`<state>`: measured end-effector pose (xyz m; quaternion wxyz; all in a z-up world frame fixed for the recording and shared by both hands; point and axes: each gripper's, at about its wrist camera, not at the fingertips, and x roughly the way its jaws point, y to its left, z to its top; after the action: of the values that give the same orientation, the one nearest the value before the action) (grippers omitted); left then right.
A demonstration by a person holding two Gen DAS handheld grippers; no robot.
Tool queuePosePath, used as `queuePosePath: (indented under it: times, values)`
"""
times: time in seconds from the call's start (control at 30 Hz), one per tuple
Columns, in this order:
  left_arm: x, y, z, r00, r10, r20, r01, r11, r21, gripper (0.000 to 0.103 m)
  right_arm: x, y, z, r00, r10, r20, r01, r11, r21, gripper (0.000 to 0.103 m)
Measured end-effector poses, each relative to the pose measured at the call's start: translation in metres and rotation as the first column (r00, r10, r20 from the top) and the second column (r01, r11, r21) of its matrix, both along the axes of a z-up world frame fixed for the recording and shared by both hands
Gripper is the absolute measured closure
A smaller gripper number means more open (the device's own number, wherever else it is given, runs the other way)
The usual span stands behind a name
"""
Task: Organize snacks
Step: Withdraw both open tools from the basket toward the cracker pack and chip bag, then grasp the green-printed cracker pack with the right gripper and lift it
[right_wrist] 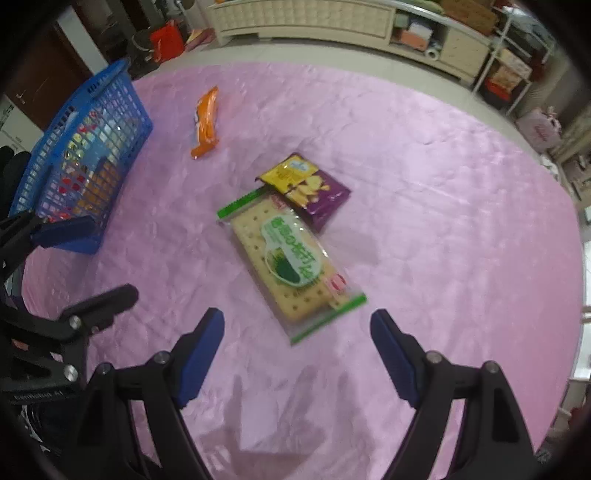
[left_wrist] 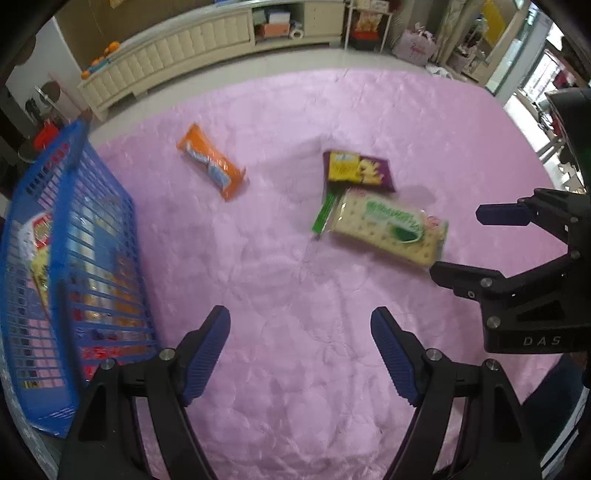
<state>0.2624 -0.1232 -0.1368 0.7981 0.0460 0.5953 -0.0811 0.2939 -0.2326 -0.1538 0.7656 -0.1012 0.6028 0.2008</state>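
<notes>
Three snack packs lie on a pink quilted cloth (left_wrist: 295, 280): an orange pack (left_wrist: 211, 167) (right_wrist: 206, 122), a purple and yellow chip bag (left_wrist: 358, 170) (right_wrist: 308, 189), and a long green-edged cracker pack (left_wrist: 384, 225) (right_wrist: 291, 266) overlapping the bag's near edge. A blue slatted basket (left_wrist: 74, 266) (right_wrist: 85, 155) at the left holds several snacks. My left gripper (left_wrist: 301, 332) hangs open over bare cloth beside the basket. My right gripper (right_wrist: 297, 336) is open just short of the cracker pack's near end; in the left wrist view it (left_wrist: 458, 240) shows at the right.
Past the cloth's far edge lie a pale floor and a long cream cabinet (left_wrist: 207, 48) (right_wrist: 314, 18) with shelves of boxes. A metal rack (right_wrist: 517, 70) and bags (left_wrist: 415, 46) stand at the far right. The left gripper's fingers (right_wrist: 66, 229) show at the left of the right wrist view.
</notes>
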Motion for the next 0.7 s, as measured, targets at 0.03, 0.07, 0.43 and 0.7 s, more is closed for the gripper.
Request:
queuePosePath:
  times: [0.03, 0.07, 0.43, 0.7]
  values:
    - [0.002, 0.002, -0.006, 1.000, 0.013, -0.012, -0.013, 1.000, -0.010, 0.026, 0.005, 0.002, -0.007, 1.000, 0.007, -0.010, -0.007, 1.000, 0.003, 0.018]
    - [0.005, 0.003, -0.011, 0.999, 0.022, -0.024, -0.022, 1.000, -0.018, 0.026, 0.009, 0.004, -0.011, 1.000, 0.012, -0.016, -0.012, 1.000, 0.005, 0.018]
    - [0.014, 0.016, -0.038, 0.997, 0.043, -0.063, -0.043, 0.999, -0.005, 0.026, 0.033, 0.016, -0.049, 0.996, 0.081, -0.025, -0.081, 0.997, -0.012, 0.018]
    - [0.007, 0.018, -0.032, 0.997, 0.055, -0.059, -0.056, 0.998, -0.012, 0.026, 0.021, 0.029, -0.053, 0.988, 0.148, 0.042, -0.145, 0.987, -0.068, 0.018]
